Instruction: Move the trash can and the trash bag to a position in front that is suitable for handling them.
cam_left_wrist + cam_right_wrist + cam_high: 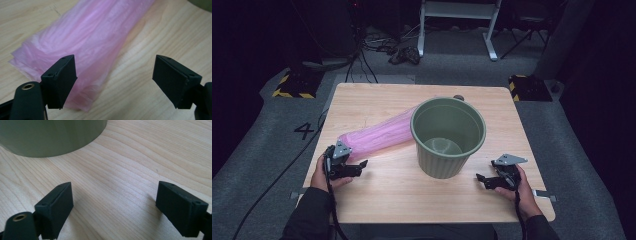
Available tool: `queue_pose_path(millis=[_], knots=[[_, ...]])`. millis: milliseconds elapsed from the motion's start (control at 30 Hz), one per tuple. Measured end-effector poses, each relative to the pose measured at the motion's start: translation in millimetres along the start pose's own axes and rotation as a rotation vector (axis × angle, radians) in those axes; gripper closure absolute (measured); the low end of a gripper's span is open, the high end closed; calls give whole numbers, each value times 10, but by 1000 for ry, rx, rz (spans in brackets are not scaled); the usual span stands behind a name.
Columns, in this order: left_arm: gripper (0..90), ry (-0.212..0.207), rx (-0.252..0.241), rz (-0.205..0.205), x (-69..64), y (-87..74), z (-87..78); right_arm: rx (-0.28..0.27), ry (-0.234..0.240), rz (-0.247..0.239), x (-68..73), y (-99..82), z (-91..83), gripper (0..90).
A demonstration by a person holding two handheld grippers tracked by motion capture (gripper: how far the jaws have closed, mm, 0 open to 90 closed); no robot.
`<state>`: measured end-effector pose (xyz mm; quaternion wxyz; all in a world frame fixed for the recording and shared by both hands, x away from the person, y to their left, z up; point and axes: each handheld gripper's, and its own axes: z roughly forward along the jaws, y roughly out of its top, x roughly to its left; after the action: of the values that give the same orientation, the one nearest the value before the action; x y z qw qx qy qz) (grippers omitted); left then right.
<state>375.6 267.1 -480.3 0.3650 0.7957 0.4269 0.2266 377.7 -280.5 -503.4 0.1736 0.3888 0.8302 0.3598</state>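
We hold both grippers low over the near tabletop. Our left gripper, at about eight o'clock from the green bin, has its jaws apart and empty, lined up on the near end of the folded pink bag, likely to pinch it. The bag lies flat, running up to the bin's rim at ten o'clock. Our right gripper, at four o'clock, waits with its jaws apart on bare wood, probably ready to steady the bin.
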Motion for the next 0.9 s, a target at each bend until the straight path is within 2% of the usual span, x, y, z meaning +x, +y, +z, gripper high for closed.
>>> queue_pose_path(millis=[67, 133, 233, 267, 367, 400, 433, 600, 633, 667, 733, 767, 833, 867, 900], knots=[[189, 22, 0, 31, -3, 12, 3, -1, -1, 1, 2, 0, 0, 143], [193, 26, 4, 43, 0, 17, 20, -1, -2, 1, 2, -1, 0, 143], [193, 42, -1, 38, 7, 21, 41, -1, -2, 1, 2, -1, 0, 143], [194, 32, 6, 33, 39, 35, 42, -1, -2, 1, 2, -1, 0, 143], [191, 21, -14, -13, 121, 61, 23, -1, -2, 1, 2, -1, 0, 143], [190, 32, -16, -19, 149, 71, 28, -1, -1, 1, 2, -1, -1, 143], [191, 48, -19, -20, 159, 75, 36, -1, -1, 1, 2, -1, 0, 144], [184, 18, -9, -34, 244, 130, 111, -1, 0, 0, 3, -1, -1, 146], [187, 25, -6, -36, 255, 136, 136, -1, -1, 0, 3, -1, -1, 146], [220, 38, -1, -30, 255, 137, 156, -2, -1, 1, 4, -1, 0, 147], [318, 99, 41, -11, 242, 139, 238, -2, 0, 1, 4, -1, -1, 147], [367, 90, 55, -9, 248, 136, 280, -2, 0, 1, 4, -1, 0, 147], [426, 55, 51, -20, 247, 128, 321, -2, 0, 1, 4, -1, 0, 147], [528, 54, 59, -18, 242, 130, 344, -3, -1, -2, 5, -1, -1, 149], [528, 47, 60, -8, 243, 130, 352, -3, -1, -2, 5, -1, -1, 149]])
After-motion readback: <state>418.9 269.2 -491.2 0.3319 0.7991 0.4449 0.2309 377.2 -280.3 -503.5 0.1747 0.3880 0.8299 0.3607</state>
